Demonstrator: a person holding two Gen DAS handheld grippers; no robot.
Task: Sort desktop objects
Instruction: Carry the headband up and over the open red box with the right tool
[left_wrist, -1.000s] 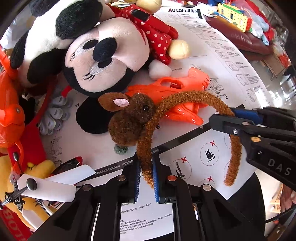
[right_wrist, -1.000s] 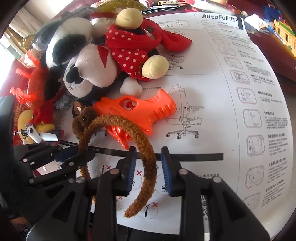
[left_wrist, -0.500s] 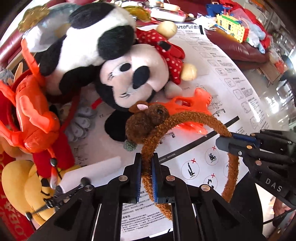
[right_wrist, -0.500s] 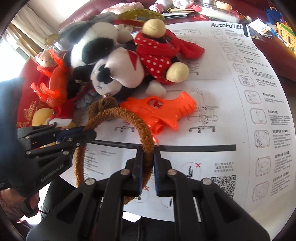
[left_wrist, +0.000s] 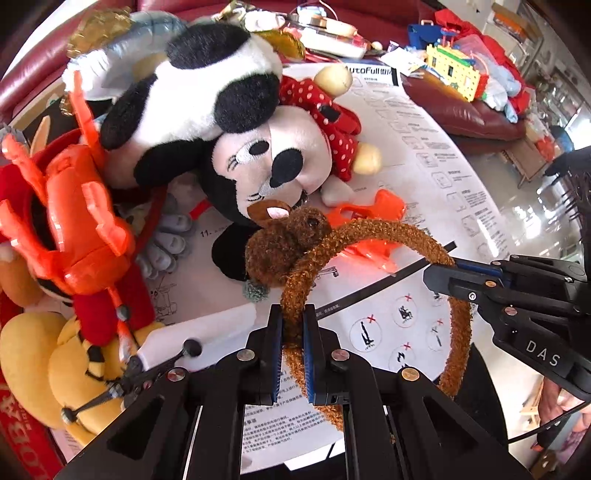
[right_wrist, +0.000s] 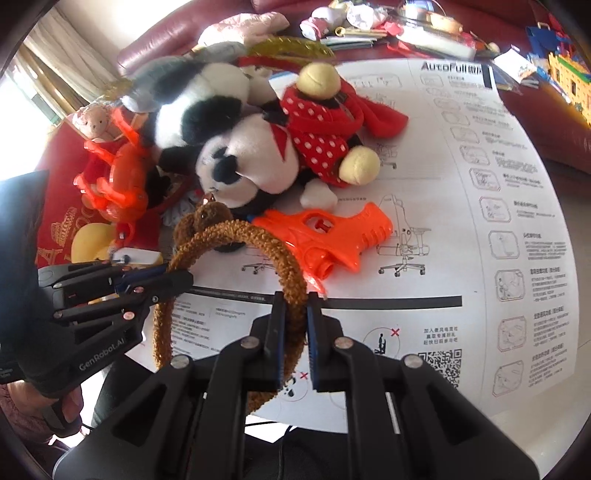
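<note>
A brown fuzzy headband (left_wrist: 369, 230) (right_wrist: 236, 230) with a small brown plush animal head on it hangs above the white instruction sheet (left_wrist: 424, 155) (right_wrist: 461, 184). My left gripper (left_wrist: 293, 325) is shut on the arm of the band just below the plush head; in the right wrist view the left gripper (right_wrist: 177, 277) comes in from the left. My right gripper (right_wrist: 295, 314) is shut on the band's other arm, and the left wrist view shows the right gripper (left_wrist: 439, 269) clamping the band from the right. The band's loose ends dangle below both grips.
An orange water gun (right_wrist: 332, 232) lies on the sheet just beyond the headband. Behind it are a Minnie plush (left_wrist: 280, 158) and a panda plush (left_wrist: 207, 92). An orange crab toy (left_wrist: 74, 206) and a yellow plush (left_wrist: 44, 362) sit at the left. Clutter lines the far edge.
The right gripper's jaws closed onto the headband arm. Both grippers rose with the headband, which lifted off the sheet, and the toys now look farther away.
</note>
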